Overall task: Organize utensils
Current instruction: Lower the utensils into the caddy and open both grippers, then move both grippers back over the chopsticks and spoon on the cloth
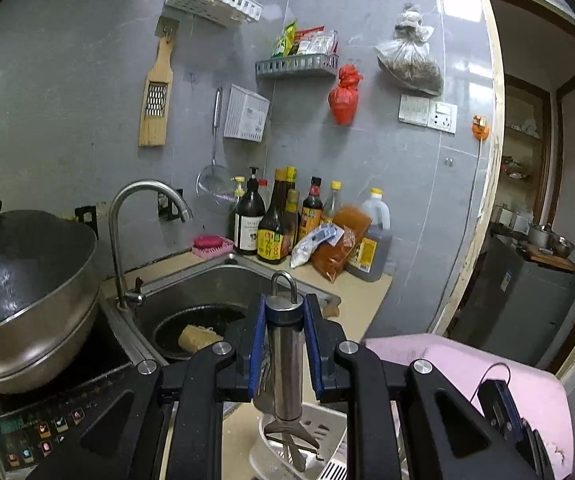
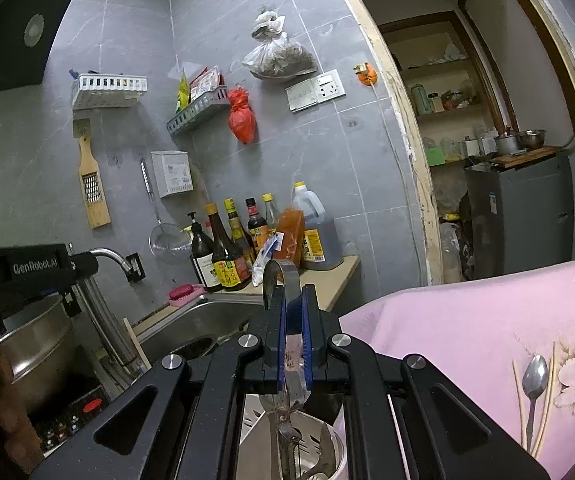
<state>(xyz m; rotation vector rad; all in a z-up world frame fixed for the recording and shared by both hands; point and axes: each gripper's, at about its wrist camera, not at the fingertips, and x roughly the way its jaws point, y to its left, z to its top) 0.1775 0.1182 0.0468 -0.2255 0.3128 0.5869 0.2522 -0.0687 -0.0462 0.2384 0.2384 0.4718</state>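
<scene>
Grey wall tiles back a cramped kitchen surface. From the left wrist, the left gripper (image 1: 283, 340) has its fingers closed on a steel-handled utensil (image 1: 285, 364), hanging ring up, working end dipping into the white utensil holder (image 1: 319, 432) just right of the sink (image 1: 207, 280). From the right wrist, the right gripper (image 2: 293, 340) pinches a flat steel handle (image 2: 287, 360), fingers nearly together, above that holder (image 2: 327, 452). Both tools crowd one opening; they could snag and tip the light holder.
</scene>
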